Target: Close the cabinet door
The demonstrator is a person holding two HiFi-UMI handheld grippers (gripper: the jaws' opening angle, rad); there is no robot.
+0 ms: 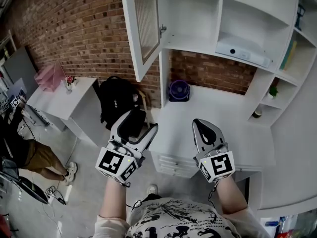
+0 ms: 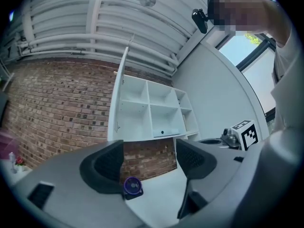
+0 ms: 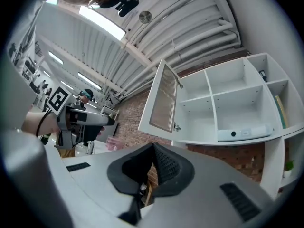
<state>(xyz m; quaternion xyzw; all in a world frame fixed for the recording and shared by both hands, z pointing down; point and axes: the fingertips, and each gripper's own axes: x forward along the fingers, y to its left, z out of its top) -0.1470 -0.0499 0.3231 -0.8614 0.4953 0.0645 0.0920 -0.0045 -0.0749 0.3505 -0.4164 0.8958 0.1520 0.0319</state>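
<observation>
A white wall cabinet (image 1: pixel 208 24) hangs above a white desk (image 1: pixel 218 118); its glass-panelled door (image 1: pixel 141 26) stands swung wide open to the left, with a small metal latch (image 1: pixel 162 29) on its inner edge. The same door (image 3: pixel 164 99) shows edge-on in the right gripper view and as a thin slab (image 2: pixel 118 96) in the left gripper view. My left gripper (image 1: pixel 140 124) is open, held low in front of the desk's left end, well below the door. My right gripper (image 1: pixel 206 131) is shut with nothing in it, over the desk's front edge.
A purple fan (image 1: pixel 179 90) stands on the desk under the cabinet. A black backpack (image 1: pixel 116 103) leans on a chair left of the desk. A side table (image 1: pixel 59 100) carries a pink box (image 1: pixel 49 76). A white device (image 1: pixel 242 53) lies on the cabinet shelf. A person (image 1: pixel 29 152) stands at far left.
</observation>
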